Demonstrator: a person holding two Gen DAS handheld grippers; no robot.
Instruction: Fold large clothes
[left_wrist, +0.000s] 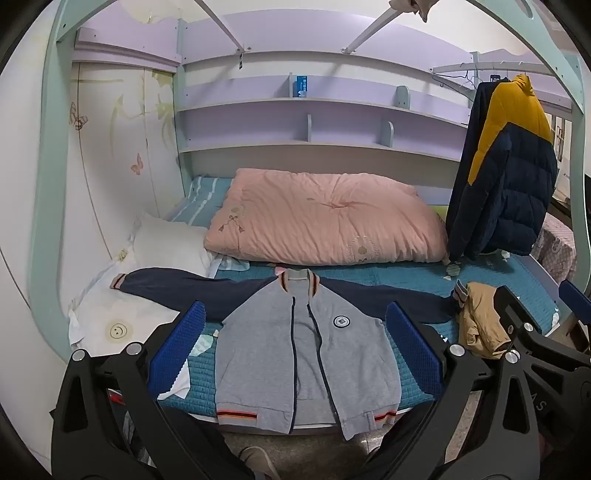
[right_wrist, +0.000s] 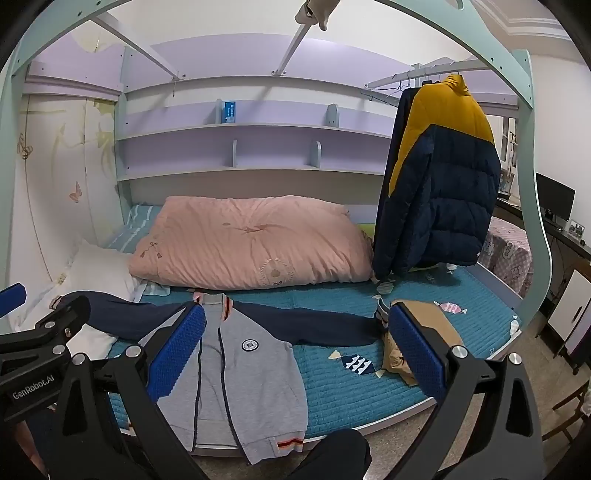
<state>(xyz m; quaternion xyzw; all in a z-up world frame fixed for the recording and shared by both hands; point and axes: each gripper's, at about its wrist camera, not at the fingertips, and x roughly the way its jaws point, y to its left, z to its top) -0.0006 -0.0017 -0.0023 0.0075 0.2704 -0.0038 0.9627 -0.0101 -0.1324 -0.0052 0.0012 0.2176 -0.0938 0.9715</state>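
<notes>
A grey zip jacket (left_wrist: 306, 354) with navy sleeves lies flat, front up, on the teal bed cover (left_wrist: 406, 280), sleeves spread left and right, hem at the bed's near edge. It also shows in the right wrist view (right_wrist: 243, 376). My left gripper (left_wrist: 295, 350) is open and empty, held above the jacket's body. My right gripper (right_wrist: 295, 350) is open and empty, above the jacket's right half; it also shows at the right in the left wrist view (left_wrist: 532, 332).
A pink quilt (left_wrist: 325, 218) lies at the back of the bed. A white pillow (left_wrist: 166, 243) is at the left. A navy and yellow puffer jacket (left_wrist: 506, 177) hangs at the right. A tan garment (left_wrist: 480, 317) lies crumpled by the right sleeve.
</notes>
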